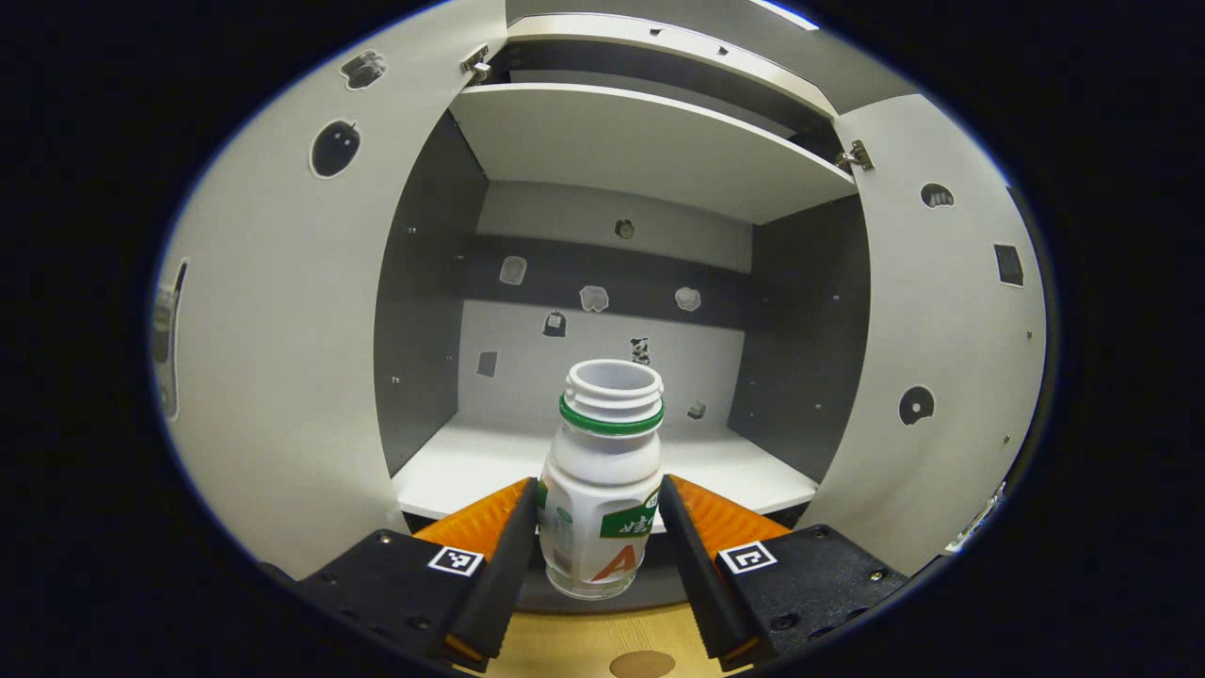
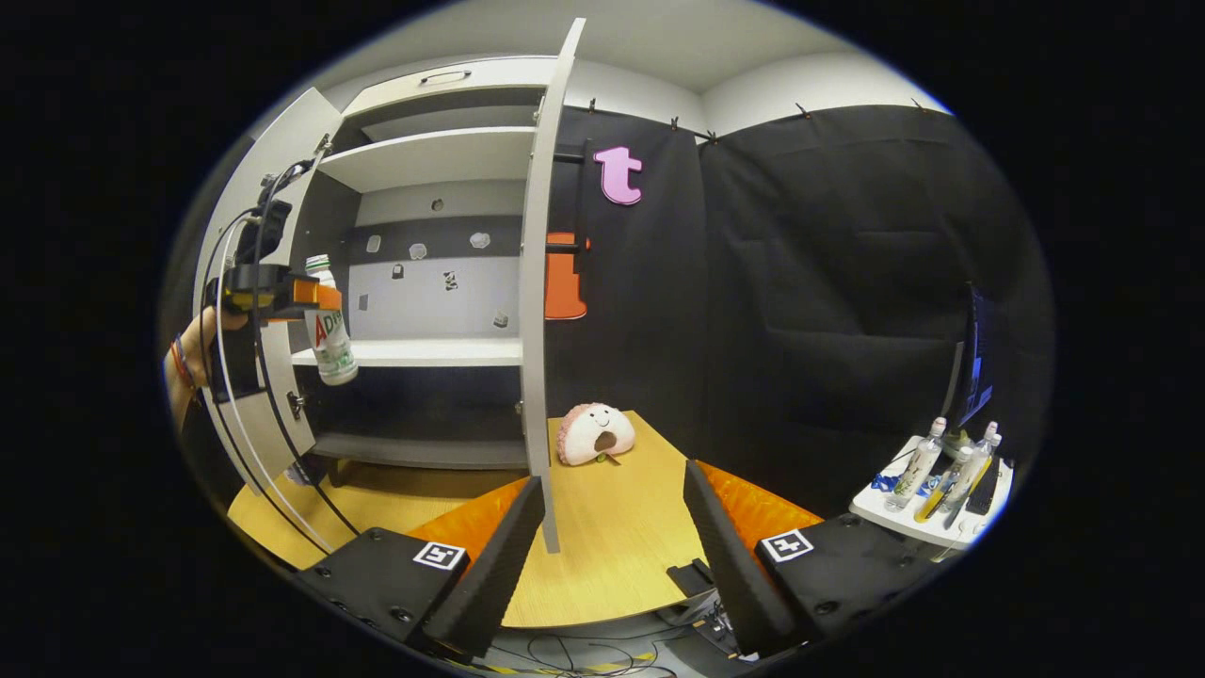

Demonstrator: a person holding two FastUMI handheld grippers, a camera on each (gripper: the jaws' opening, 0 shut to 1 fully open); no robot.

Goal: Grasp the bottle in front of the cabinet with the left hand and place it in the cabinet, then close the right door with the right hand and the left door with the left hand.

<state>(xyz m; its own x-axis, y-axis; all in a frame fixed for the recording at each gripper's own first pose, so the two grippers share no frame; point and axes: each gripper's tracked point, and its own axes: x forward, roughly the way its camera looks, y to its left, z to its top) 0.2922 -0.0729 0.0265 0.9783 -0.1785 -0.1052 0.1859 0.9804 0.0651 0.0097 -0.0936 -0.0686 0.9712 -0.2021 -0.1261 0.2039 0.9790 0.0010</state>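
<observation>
A white plastic bottle (image 1: 602,490) with a green neck ring and no cap stands upright between the fingers of my left gripper (image 1: 599,527), which is shut on it. I hold it in the air just in front of the cabinet's middle shelf (image 1: 471,466). Both doors stand open: the left door (image 1: 282,358) and the right door (image 1: 941,348). In the right gripper view the left gripper (image 2: 325,301) carries the bottle (image 2: 332,348) at the cabinet's left side. My right gripper (image 2: 612,527) is open, low over the table, with the right door's edge (image 2: 537,311) straight ahead of it.
A wooden table (image 2: 612,537) lies under the cabinet, with a pink plush toy (image 2: 595,433) beside the right door. A white tray with several small bottles (image 2: 941,471) stands at the far right. A hand (image 2: 193,353) and cables trail behind the left gripper.
</observation>
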